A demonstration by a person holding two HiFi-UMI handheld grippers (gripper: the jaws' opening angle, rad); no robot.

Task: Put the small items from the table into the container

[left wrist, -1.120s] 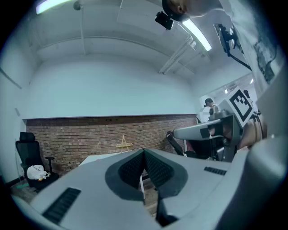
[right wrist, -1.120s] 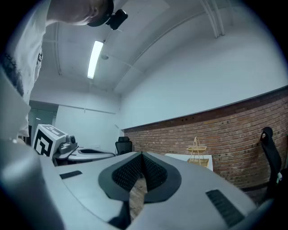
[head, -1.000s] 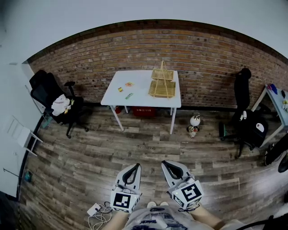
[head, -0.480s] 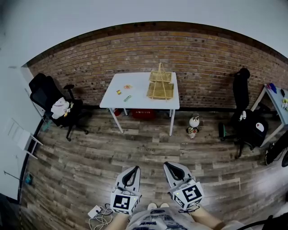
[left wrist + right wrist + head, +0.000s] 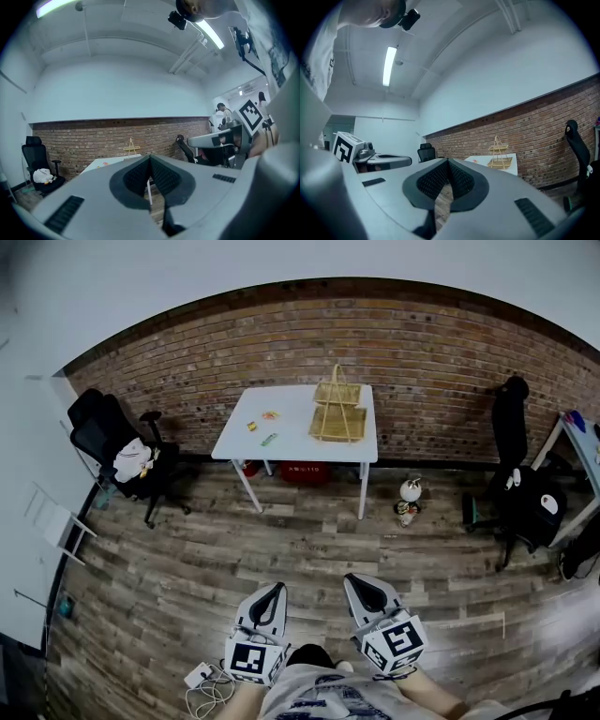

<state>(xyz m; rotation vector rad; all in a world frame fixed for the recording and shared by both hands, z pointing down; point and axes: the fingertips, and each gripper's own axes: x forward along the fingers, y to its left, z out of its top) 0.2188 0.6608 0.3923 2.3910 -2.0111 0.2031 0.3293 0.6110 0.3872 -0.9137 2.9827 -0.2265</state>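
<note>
A white table (image 5: pixel 296 427) stands far ahead against the brick wall. On its right half is a two-tier wooden basket (image 5: pixel 337 413), also visible in the left gripper view (image 5: pixel 131 149) and the right gripper view (image 5: pixel 500 157). Three small items lie on the table's left half: a yellow one (image 5: pixel 250 426), an orange-pink one (image 5: pixel 270 415) and a green one (image 5: pixel 269 439). My left gripper (image 5: pixel 273 591) and right gripper (image 5: pixel 363 583) hang side by side close to my body, over the wooden floor. Both are shut and empty, far from the table.
A black office chair with a white bag (image 5: pixel 117 448) stands left of the table. A red box (image 5: pixel 300 472) lies under the table, with a small white-and-dark object (image 5: pixel 409 499) on the floor to its right. Black chairs (image 5: pixel 525 502) stand at right. Cables and a power strip (image 5: pixel 202 682) lie by my feet.
The right gripper has sunk slightly in the head view. A dark shoe now shows between the grippers where pale shoes showed before. Both grippers stay shut.
</note>
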